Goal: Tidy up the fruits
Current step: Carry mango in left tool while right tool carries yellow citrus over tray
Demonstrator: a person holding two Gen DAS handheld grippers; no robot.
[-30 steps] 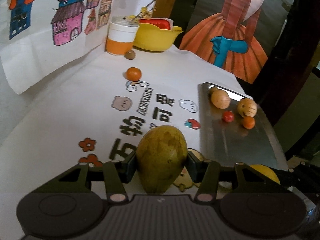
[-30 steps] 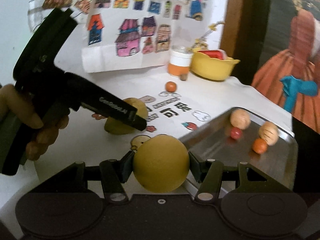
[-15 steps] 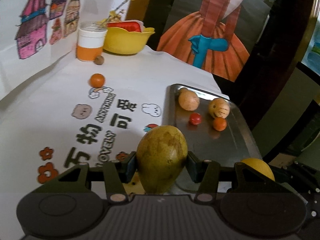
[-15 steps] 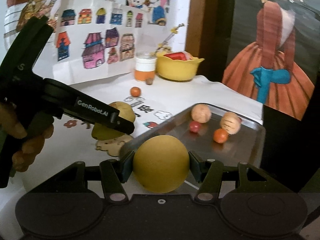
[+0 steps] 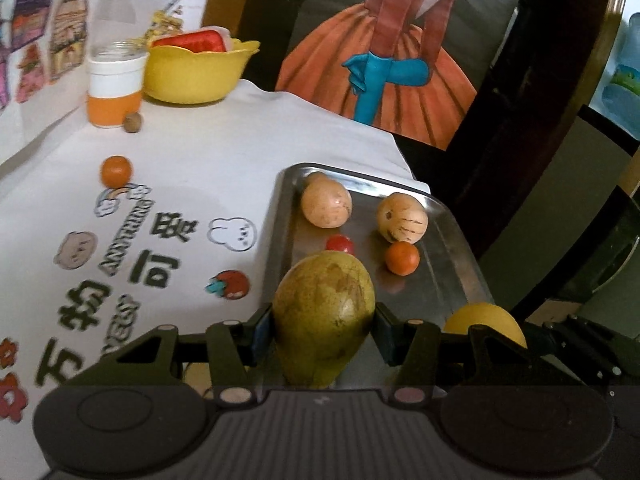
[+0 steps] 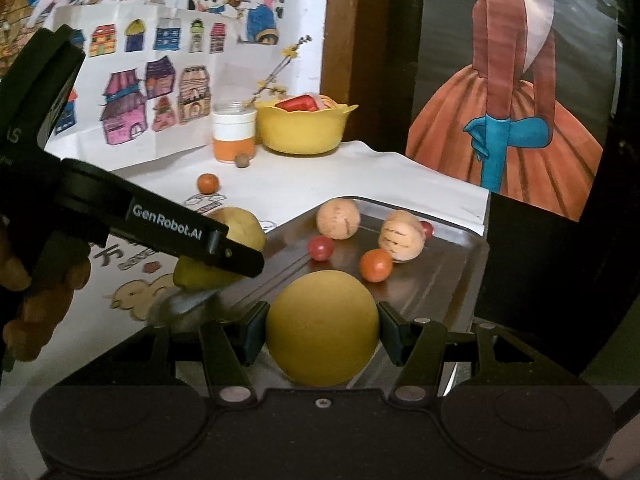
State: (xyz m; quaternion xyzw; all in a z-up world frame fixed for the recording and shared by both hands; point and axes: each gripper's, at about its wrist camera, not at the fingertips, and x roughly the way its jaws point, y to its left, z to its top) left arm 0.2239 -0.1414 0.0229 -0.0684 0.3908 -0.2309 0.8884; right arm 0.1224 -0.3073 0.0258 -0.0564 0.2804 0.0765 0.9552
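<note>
Between the left gripper's [image 5: 324,330] jaws stands a speckled green-yellow mango [image 5: 325,316], clamped at both flanks, its long axis upright and the narrower end down. It hangs over the near left edge of the shallow steel tray [image 5: 452,236]; a second ago it was over the printed white cloth on the bench [image 5: 208,168], left of that edge. The right gripper [image 6: 322,332] holds a round yellow fruit [image 6: 322,328] in jaws closed on its sides, over the tray's near end, where earlier it sat short of the rim. Ahead of both jaws, toward the tray's far end, lie two tan striped fruits [image 5: 327,205], a small red tomato [image 5: 340,245] and a small orange [image 5: 402,258]; the near half of the tray is bare. Further left of the jaws a lone small orange fruit [image 5: 116,170] sits on the cloth.
</note>
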